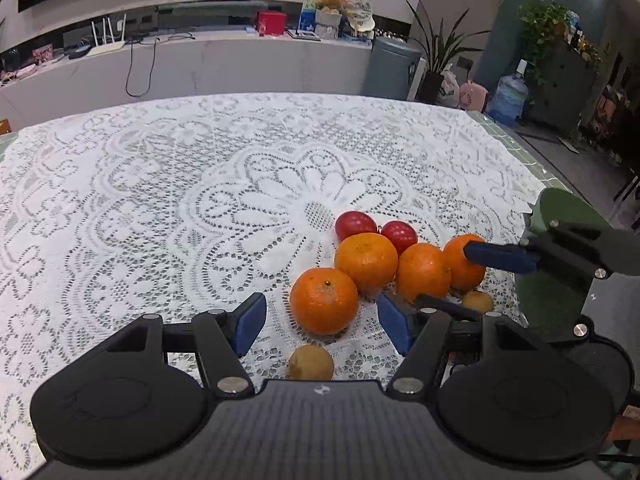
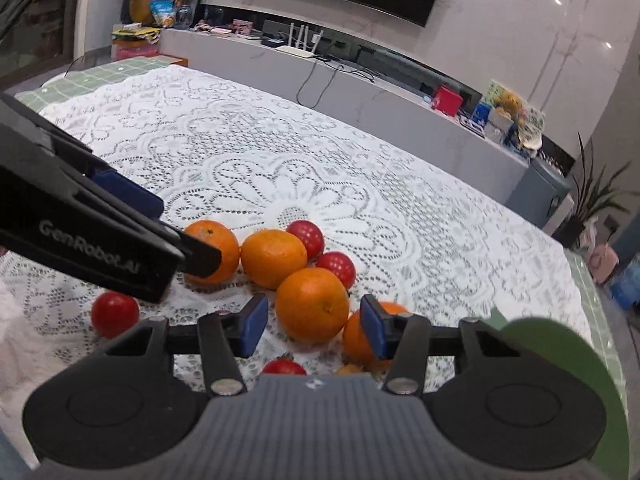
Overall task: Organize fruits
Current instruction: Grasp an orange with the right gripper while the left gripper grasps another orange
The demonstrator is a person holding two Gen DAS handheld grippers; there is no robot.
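Left hand-held gripper (image 1: 322,322): jaws wide, holding nothing, with the near tangerine (image 1: 324,301) between them.
Right hand-held gripper (image 2: 314,326): jaws narrower, not holding; another tangerine (image 2: 312,305) sits between.
Fruit: probably light, round, soft, rolls easily; take hold across the middle.
Desk: white lace tablecloth (image 1: 160,184).
Room: TV counter (image 1: 200,56) behind.

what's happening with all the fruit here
A person is working two handheld grippers over a pile of oranges and small red fruits on a lace tablecloth. The left gripper is open around the nearest orange, not gripping it. The right gripper has an orange between its pads, with gaps showing. Nothing is lifted yet.
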